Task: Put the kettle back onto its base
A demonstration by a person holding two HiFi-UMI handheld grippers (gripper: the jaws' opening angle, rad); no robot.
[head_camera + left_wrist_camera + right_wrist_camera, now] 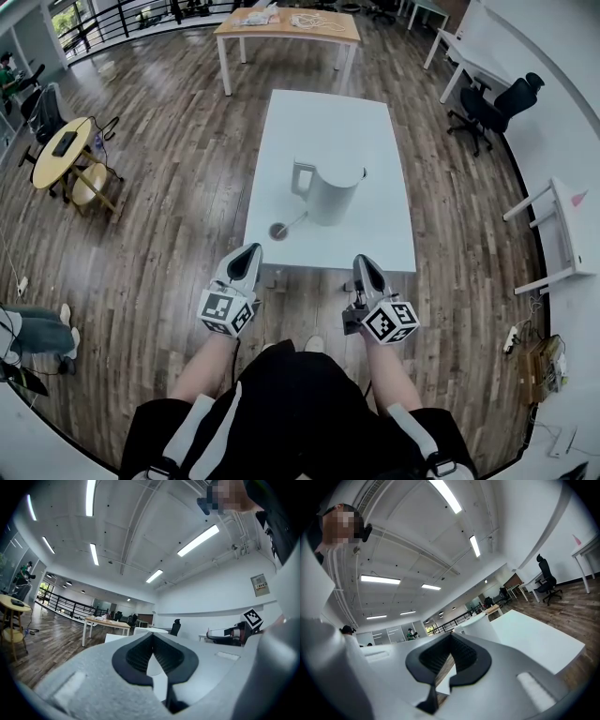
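White kettle [328, 192] is set on the bench [375, 131], base [278, 230] at its eight o'clock; fingers of left gripper [251, 251] and right gripper [362, 262] are pressed together.

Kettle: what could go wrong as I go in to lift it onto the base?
1. The left gripper and right gripper are both shut. Unless their fingers open first, they could shove the kettle rather than take its handle.
2. What looks like the base, a small disc, lies near the table's near edge. A nudge could push it off.
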